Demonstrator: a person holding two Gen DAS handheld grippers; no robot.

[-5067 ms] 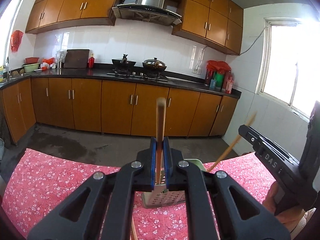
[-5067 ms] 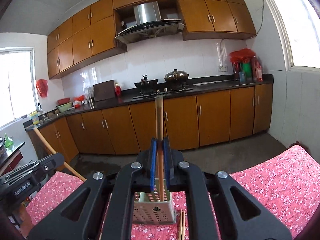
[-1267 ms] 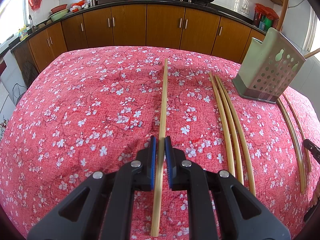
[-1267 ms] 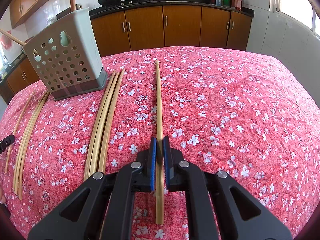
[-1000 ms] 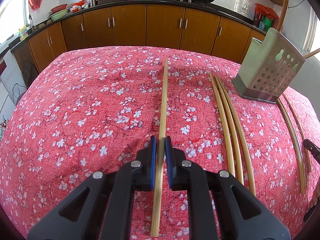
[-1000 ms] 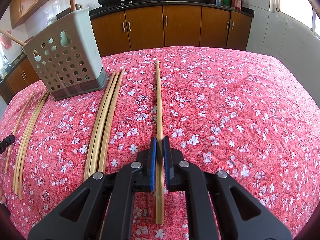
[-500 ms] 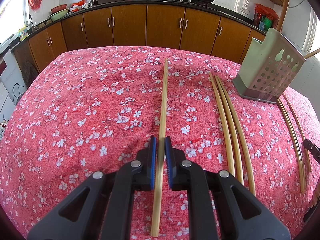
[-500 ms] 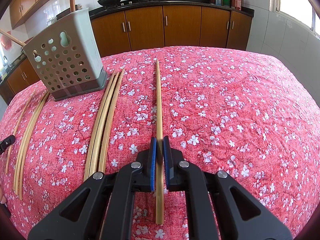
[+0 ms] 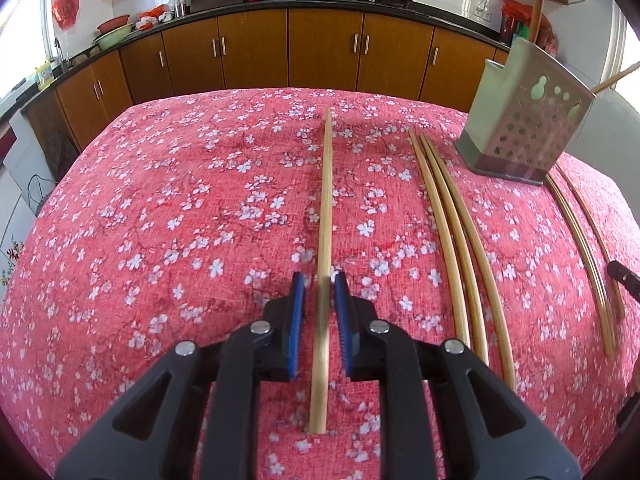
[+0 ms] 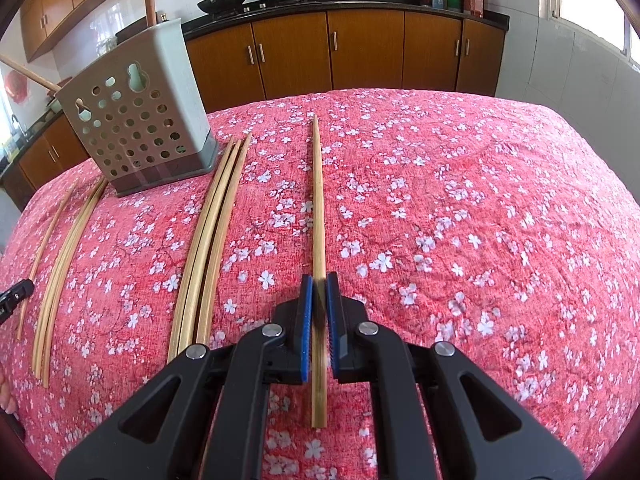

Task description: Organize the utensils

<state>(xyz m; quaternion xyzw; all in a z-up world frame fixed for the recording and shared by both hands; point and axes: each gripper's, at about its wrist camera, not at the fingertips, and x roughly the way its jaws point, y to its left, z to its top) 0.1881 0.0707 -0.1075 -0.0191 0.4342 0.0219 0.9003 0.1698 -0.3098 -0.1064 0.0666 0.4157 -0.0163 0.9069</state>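
A bamboo chopstick (image 9: 326,208) lies on the red floral tablecloth (image 9: 160,216) between the pads of my left gripper (image 9: 320,292), whose jaws stand slightly apart with a gap on each side. My right gripper (image 10: 319,294) is shut on another chopstick (image 10: 318,200) lying flat on the cloth. A green perforated utensil holder (image 9: 524,128) stands at the right in the left view and at the left in the right wrist view (image 10: 140,120), with chopsticks sticking out of it.
Three chopsticks (image 9: 456,240) lie side by side near the holder, seen also in the right wrist view (image 10: 212,232). More chopsticks (image 9: 580,240) lie beyond the holder. Brown kitchen cabinets (image 9: 320,48) stand past the table's far edge.
My left gripper's jaws have opened a little around its chopstick. The right gripper stays shut on its chopstick. Nothing else has moved.
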